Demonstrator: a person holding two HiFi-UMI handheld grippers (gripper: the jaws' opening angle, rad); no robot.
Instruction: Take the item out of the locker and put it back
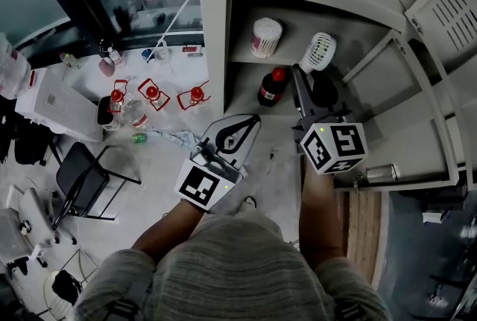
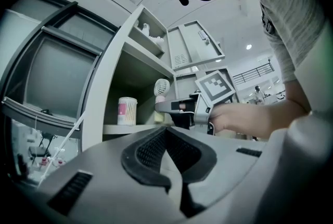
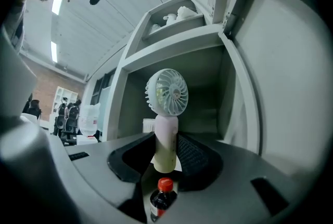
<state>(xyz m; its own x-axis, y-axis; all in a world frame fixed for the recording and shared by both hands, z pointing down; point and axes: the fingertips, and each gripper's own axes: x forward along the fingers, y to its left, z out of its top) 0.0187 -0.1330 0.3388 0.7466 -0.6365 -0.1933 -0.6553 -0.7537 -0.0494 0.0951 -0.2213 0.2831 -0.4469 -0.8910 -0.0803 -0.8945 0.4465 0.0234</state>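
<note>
Head view: pale grey metal locker (image 1: 215, 29), its vented door (image 1: 447, 14) swung open to the right. A tub of cotton swabs (image 1: 266, 37) stands on the middle shelf and a dark red-capped bottle (image 1: 271, 86) on the shelf below. The right gripper (image 1: 304, 81) is level at the locker mouth and carries the handheld fan (image 1: 322, 49), the task's item, upright just beside the swab tub's compartment. The left gripper (image 1: 246, 126) hangs apart, outside the locker. Left gripper view: jaws pressed together with nothing between them; the fan shows beyond, at the front of the swab shelf. Right gripper view: jaws clamped on the fan's pale handle, the grille head standing above them; the handle's base appears clear of any shelf. Task standing, as a judgement: the item is in hand at the opening, neither resting in the locker nor carried well away. Whether this is the taking-out or the return leg, these views do not settle; setting the fan down on the shelf and letting go remains in either case. Surroundings: a pale floor, a cluttered white worktop (image 1: 89, 77) with small red-capped bottles, a black chair (image 1: 82, 174), ceiling strip lights, and distant people, blurred.
</note>
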